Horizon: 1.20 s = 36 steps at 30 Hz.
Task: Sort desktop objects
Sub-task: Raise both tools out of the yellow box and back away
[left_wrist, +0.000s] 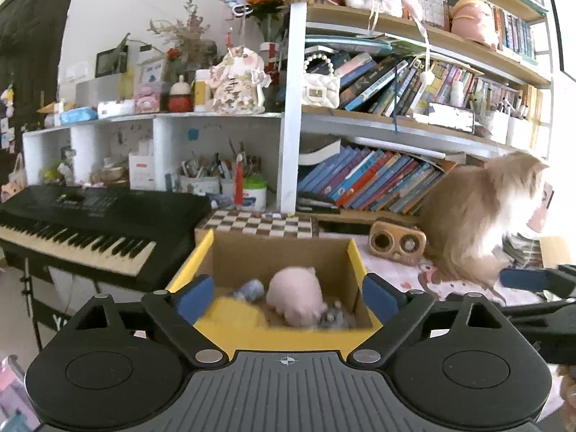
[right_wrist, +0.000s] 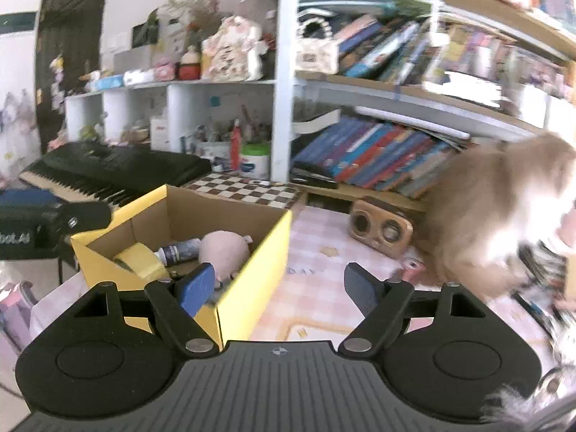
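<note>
An open yellow cardboard box stands on the pink checked tablecloth. Inside lie a pink plush toy, a small dark bottle, a yellow tape roll and a blurred grey item. My left gripper hovers over the box's near wall, jaws wide, nothing between the blue pads. My right gripper is open and empty, its left pad over the box's right corner and its right pad over the cloth. Its finger shows at the right edge of the left wrist view.
A fluffy tan animal sits on the table at right beside a wooden speaker. A black keyboard lies left, a checkered board behind the box, and crowded bookshelves beyond.
</note>
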Each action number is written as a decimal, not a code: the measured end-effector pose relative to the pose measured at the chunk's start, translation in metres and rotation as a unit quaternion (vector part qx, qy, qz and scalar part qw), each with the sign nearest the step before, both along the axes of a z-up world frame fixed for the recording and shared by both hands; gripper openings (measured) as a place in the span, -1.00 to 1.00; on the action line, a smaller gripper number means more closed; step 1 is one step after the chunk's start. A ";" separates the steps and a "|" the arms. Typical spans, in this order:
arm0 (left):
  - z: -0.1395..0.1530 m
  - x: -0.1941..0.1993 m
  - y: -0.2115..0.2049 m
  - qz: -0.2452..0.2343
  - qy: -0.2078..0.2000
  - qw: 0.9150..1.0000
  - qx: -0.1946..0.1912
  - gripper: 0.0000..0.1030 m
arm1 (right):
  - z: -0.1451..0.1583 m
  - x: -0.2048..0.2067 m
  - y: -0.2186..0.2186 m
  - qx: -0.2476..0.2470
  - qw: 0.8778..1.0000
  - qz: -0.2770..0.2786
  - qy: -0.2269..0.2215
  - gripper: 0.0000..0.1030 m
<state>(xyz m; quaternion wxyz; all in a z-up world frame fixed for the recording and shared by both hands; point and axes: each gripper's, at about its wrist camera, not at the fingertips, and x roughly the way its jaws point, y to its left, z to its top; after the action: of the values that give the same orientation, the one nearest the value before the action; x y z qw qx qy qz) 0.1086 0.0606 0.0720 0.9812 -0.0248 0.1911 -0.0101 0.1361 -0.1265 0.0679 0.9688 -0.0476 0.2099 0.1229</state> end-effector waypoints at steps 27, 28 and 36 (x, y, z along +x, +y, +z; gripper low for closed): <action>-0.053 -0.106 -0.026 0.022 0.058 0.997 0.035 0.93 | -0.057 -0.140 -0.039 0.020 0.993 -0.099 0.058 0.69; -0.054 -0.107 -0.027 0.021 0.061 0.997 0.037 0.95 | -0.059 -0.143 -0.038 0.019 0.993 -0.097 0.063 0.69; -0.061 -0.111 -0.026 0.021 0.083 0.996 0.032 1.00 | -0.062 -0.152 -0.039 0.023 0.991 -0.103 0.076 0.79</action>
<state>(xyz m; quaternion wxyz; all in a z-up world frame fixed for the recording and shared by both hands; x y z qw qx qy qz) -0.0023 0.0342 0.0112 0.9621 0.0016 0.2719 0.0186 -0.0158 -0.1657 0.0056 0.9583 0.0061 0.2842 0.0305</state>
